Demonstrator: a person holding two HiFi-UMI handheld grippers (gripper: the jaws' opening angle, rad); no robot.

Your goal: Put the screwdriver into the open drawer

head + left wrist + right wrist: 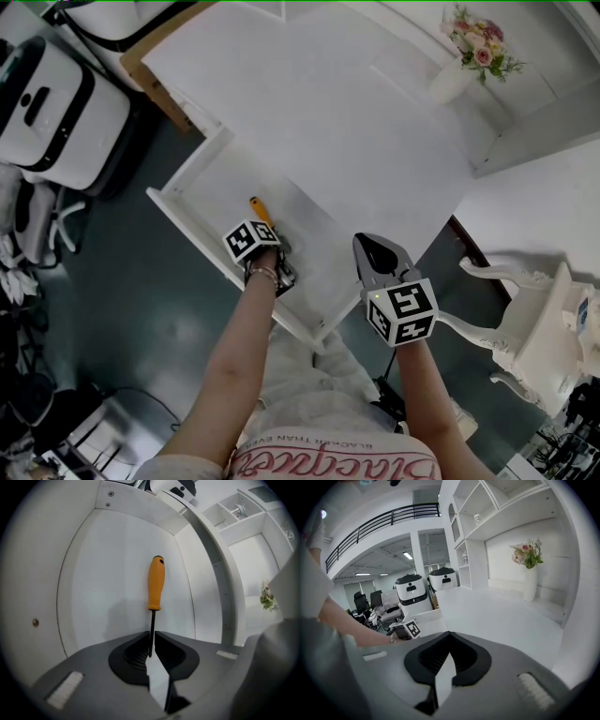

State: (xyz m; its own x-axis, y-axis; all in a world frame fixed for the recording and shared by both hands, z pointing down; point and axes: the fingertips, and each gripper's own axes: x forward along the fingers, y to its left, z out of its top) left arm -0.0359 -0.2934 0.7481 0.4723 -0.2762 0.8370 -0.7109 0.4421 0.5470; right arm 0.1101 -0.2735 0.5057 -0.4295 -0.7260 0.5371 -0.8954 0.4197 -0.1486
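Note:
The orange-handled screwdriver [260, 208] [156, 583] lies on the floor of the open white drawer [184, 214] [108, 588], handle pointing away from me. My left gripper [278, 246] [151, 637] reaches down into the drawer. Its jaws stand slightly apart around the thin black shaft, with a sliver of gap beside it, so they do not seem to press on it. My right gripper [367, 241] [449, 633] hovers over the desk's front edge to the right of the drawer. Its jaws meet at the tips with nothing between them.
The white desk top [328, 112] stretches beyond the drawer, with a vase of flowers [469, 56] [529, 569] at its far right. A white ornate chair [534, 319] stands on the right. White machines [47, 112] [412, 595] sit on the left.

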